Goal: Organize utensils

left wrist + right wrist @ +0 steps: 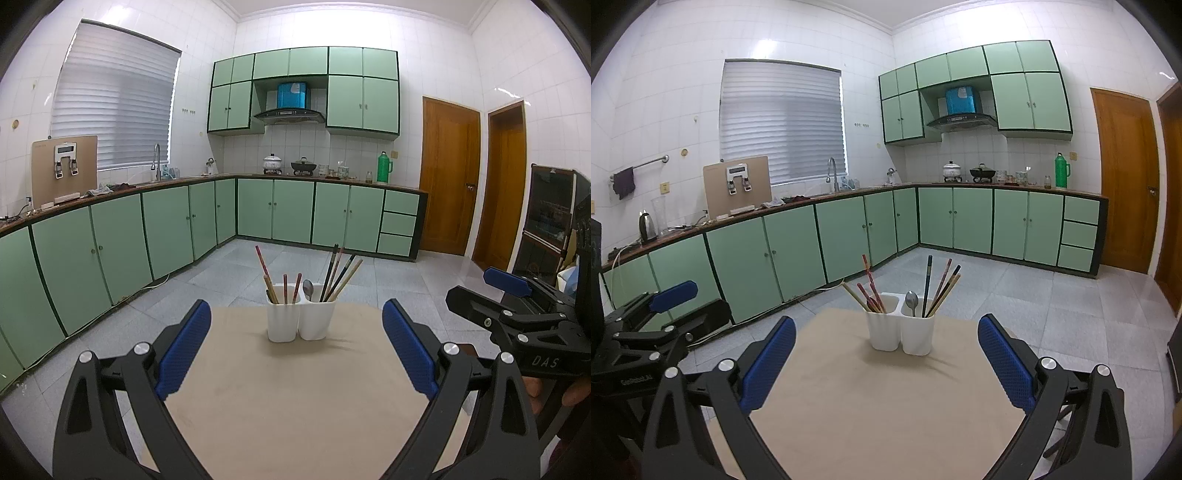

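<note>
A white two-compartment utensil holder (300,319) (902,334) stands at the far end of a beige-covered table (295,398) (886,406). Its left compartment holds red and tan chopsticks (284,291) (871,293). The right one holds a metal spoon (308,288) (911,301) and several dark and tan chopsticks (338,275) (940,290). My left gripper (297,347) is open and empty, well short of the holder. My right gripper (886,363) is open too, with nothing between its blue fingers. Each gripper shows at the edge of the other's view: the right gripper (513,295), the left gripper (665,299).
Green cabinets (166,229) (798,243) and a countertop line the left and back walls, with a sink tap (157,158), pots (272,162), a green thermos (384,168) and a kettle (646,226). Wooden doors (448,177) stand at the right. Grey tiled floor surrounds the table.
</note>
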### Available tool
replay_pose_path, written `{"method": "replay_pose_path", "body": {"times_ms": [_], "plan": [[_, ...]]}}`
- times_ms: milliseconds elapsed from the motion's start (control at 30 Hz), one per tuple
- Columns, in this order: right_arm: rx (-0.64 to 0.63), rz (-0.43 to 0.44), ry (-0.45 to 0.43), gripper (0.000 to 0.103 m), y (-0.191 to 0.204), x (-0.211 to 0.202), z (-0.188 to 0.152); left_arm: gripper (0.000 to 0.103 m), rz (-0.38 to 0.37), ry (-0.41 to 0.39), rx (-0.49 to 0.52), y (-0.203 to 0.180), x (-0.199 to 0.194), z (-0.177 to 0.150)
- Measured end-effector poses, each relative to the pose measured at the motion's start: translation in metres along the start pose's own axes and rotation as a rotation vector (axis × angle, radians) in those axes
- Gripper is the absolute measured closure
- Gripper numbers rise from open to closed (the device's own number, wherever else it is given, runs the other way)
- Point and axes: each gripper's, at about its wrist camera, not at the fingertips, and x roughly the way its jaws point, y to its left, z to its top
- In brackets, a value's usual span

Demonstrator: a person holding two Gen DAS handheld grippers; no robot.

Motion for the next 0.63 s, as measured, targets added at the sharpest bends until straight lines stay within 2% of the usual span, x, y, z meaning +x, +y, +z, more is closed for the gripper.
{"method": "replay_pose_path", "body": {"times_ms": [633], "plan": [[0.005, -0.002, 0.006, 0.006, -0.0020, 0.0028, -0.0018, 0.012, 0.003, 0.008, -0.002, -0.0028, 0.0009, -0.0032]]}}
